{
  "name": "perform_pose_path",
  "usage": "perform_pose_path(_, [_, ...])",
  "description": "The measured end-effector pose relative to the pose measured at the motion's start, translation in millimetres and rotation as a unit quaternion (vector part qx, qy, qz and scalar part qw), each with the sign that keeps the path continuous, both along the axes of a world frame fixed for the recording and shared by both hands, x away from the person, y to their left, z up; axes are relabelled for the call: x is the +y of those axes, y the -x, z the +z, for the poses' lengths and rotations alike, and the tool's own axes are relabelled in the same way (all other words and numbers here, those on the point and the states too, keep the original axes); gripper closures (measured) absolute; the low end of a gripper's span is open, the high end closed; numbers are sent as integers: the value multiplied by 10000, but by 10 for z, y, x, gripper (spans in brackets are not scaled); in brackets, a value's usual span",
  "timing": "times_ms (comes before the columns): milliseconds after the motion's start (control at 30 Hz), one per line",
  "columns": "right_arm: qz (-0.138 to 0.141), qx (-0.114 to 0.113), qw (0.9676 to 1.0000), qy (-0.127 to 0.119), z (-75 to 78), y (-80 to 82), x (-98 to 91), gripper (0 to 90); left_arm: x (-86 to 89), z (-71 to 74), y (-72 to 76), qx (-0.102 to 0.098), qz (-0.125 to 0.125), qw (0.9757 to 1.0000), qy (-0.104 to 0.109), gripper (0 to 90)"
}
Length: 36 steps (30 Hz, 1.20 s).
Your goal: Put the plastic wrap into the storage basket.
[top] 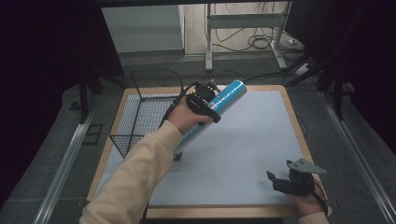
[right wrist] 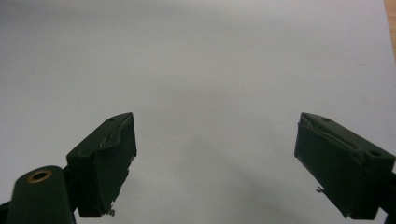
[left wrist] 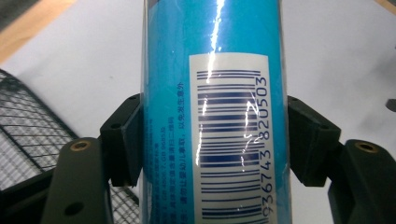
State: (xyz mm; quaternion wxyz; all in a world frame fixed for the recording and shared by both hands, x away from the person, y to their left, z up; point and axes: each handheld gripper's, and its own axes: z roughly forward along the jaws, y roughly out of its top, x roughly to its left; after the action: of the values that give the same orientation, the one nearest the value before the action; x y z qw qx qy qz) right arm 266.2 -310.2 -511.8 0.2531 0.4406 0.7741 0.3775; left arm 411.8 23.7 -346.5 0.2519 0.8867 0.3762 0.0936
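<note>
One pale grey mat (top: 243, 154) covers the wood-edged table (top: 299, 126), desk legs (top: 208, 42) behind.

Blue tube (left wrist: 215, 112), white barcode label (left wrist: 229, 135) with digits 936743 820503, small Chinese print beside it, illegible

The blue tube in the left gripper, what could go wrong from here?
1. The blue tube is wrapped in glossy film and held tilted by the left gripper, with only the two jaws pressing its sides; it might slide down through them.
2. It is long, and the wire basket stands right beside it, so its lower end could catch the basket's rim on a swing.
3. The right gripper rests open near the table's front edge, too far to steady a slip.
</note>
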Motion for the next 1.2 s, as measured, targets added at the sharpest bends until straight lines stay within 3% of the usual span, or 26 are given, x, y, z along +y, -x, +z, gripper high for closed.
perform_pose_path(33, [2,0,10000,3,-1,-1,0,133,20,16,-14,-15,84,9999,72,320])
perform_pose_path(67, [2,5,10000,1,-1,0,1,133,44,34,-30,-1,45,10000,6,320])
perform_pose_path(300, [9,3,10000,12,-6,-4,2,133,113,125,-131,-68,278,9995,124,320])
perform_pose_path(433, [-2,16,10000,-4,-4,-2,-1,133,176,217,-212,-100,318,9994,91,320])
perform_pose_path(933, [-27,28,10000,-5,-6,-5,-12,133,391,286,-357,-127,616,9979,157,320])
perform_pose_path(1200, [-55,36,10000,7,-11,-6,-16,133,572,377,-477,-258,810,9963,107,321])
